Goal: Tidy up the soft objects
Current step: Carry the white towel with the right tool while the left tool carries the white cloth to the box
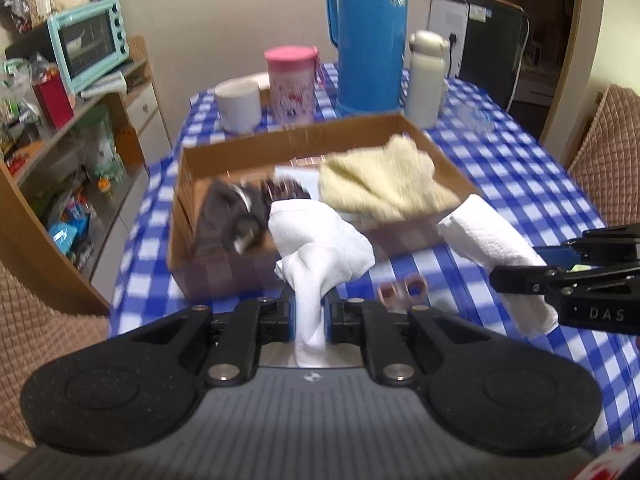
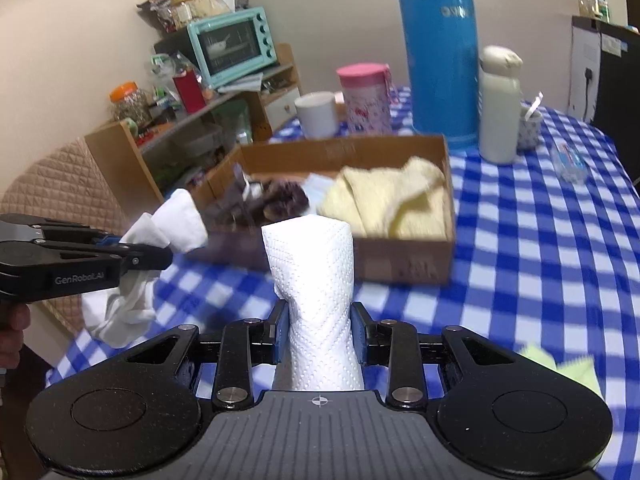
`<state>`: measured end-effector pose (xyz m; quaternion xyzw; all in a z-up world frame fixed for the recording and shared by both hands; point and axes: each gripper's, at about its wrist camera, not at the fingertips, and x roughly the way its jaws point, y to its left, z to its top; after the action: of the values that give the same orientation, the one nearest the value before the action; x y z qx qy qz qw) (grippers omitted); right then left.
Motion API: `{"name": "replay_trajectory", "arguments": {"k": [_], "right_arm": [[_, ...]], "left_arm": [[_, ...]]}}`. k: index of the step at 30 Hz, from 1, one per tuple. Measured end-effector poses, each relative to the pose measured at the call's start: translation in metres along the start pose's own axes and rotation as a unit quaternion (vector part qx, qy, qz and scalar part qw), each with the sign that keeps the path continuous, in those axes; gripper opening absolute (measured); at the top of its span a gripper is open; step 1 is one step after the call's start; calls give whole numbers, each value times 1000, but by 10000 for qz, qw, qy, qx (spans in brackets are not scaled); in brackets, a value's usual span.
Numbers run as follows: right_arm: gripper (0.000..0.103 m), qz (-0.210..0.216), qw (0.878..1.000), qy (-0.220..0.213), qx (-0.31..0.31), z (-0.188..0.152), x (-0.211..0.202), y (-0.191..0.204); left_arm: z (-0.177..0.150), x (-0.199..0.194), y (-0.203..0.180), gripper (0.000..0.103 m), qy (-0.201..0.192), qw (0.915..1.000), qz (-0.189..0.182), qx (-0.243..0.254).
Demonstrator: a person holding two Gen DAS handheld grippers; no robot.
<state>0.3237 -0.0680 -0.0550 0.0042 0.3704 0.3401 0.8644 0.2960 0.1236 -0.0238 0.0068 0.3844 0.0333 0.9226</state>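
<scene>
My left gripper is shut on a white cloth and holds it above the table, just in front of the cardboard box. My right gripper is shut on a folded white paper towel, held upright before the box. The box holds a pale yellow cloth on its right and a dark brown soft item on its left. Each gripper shows in the other's view: the right gripper and the left gripper.
A blue thermos, pink cup, white mug and white bottle stand behind the box on the blue checked tablecloth. A shelf with a teal oven is at the left. Small pink rings lie near the box.
</scene>
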Motion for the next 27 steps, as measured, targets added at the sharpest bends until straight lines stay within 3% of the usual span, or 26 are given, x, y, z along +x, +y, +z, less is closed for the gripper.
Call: {"name": "replay_trajectory", "arguments": {"k": [13,19,27], "right_arm": [[32,27,9991,-418,9,80,44,6],[32,-117,9987,-487,100,106,71,-4],[32,-271,9987,-343,248,118,113,-20]], "left_arm": [[81,45,23,11,-501,9987,-73,-58],[100,83,28,11,-505,9985,-101,-168],[97,137,32,11,-323,9987,-157,-375]]}}
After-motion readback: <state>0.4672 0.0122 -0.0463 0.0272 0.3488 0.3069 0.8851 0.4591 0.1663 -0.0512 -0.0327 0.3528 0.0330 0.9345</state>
